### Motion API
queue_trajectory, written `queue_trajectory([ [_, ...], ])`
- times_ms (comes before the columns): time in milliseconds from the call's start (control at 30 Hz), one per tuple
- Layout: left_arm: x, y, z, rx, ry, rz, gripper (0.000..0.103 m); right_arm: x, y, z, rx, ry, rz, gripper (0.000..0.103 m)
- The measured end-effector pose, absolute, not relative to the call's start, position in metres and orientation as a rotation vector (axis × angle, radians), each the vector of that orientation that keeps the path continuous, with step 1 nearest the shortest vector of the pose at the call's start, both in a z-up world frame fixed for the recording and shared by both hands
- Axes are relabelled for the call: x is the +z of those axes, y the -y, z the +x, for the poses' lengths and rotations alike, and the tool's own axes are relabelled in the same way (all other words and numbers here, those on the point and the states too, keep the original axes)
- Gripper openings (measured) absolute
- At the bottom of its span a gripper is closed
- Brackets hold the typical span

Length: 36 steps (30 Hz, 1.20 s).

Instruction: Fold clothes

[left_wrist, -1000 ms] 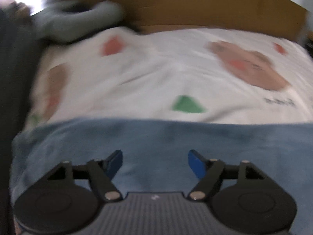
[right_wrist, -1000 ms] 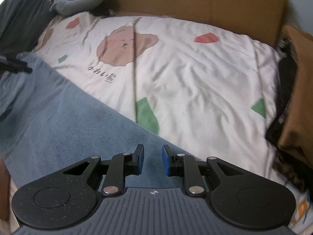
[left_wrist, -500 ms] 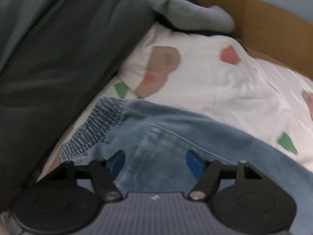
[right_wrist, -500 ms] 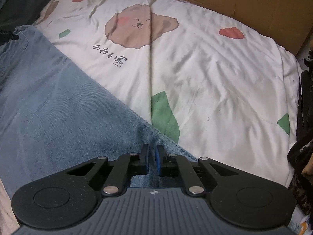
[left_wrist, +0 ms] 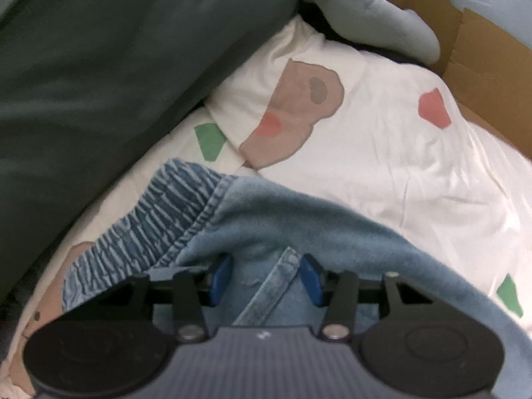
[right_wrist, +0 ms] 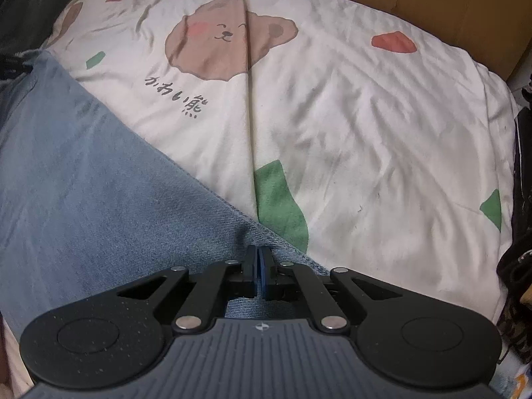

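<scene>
A: How does the left gripper (left_wrist: 266, 279) stand?
B: Angled down, jaws half apart, just been closing around cloth.
A: The right gripper (right_wrist: 258, 274)?
B: Pointing steeply down, jaws together.

One pair of jeans (right_wrist: 83, 183) is lying across one quilt (right_wrist: 365, 116) that is showing one whole bear print (right_wrist: 229, 40), while two grippers, left (left_wrist: 266, 281) and right (right_wrist: 258, 274), are working at the denim and one grey cushion (left_wrist: 365, 10) is sitting beside one cardboard sheet (left_wrist: 492, 76).
</scene>
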<state>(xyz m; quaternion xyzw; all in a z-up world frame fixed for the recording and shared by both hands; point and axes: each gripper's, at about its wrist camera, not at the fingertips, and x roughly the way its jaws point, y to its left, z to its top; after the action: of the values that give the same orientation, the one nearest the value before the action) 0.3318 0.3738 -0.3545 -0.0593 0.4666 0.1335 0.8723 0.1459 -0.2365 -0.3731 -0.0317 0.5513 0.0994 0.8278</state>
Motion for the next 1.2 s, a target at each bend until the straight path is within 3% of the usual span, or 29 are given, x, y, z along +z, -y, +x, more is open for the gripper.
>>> queue_trajectory([
  [300, -0.309, -0.374, 0.313, 0.317, -1.017, -0.125, 0.051, -0.36, 0.235, 0.159, 0.182, -1.246, -0.042, 0.007],
  [967, -0.168, -0.374, 0.101, 0.404, -1.024, -0.296, 0.06, -0.209, 0.228, 0.157, 0.307, -1.06, -0.003, 0.009],
  [1033, -0.156, -0.372, 0.086, 0.402, -1.003, -0.3, 0.066, -0.19, 0.217, 0.161, 0.348, -1.049, -0.025, 0.009],
  [1200, -0.151, -0.366, 0.064, 0.369, -0.973, -0.278, 0.068, -0.141, 0.188, 0.167, 0.438, -1.002, -0.073, 0.023],
])
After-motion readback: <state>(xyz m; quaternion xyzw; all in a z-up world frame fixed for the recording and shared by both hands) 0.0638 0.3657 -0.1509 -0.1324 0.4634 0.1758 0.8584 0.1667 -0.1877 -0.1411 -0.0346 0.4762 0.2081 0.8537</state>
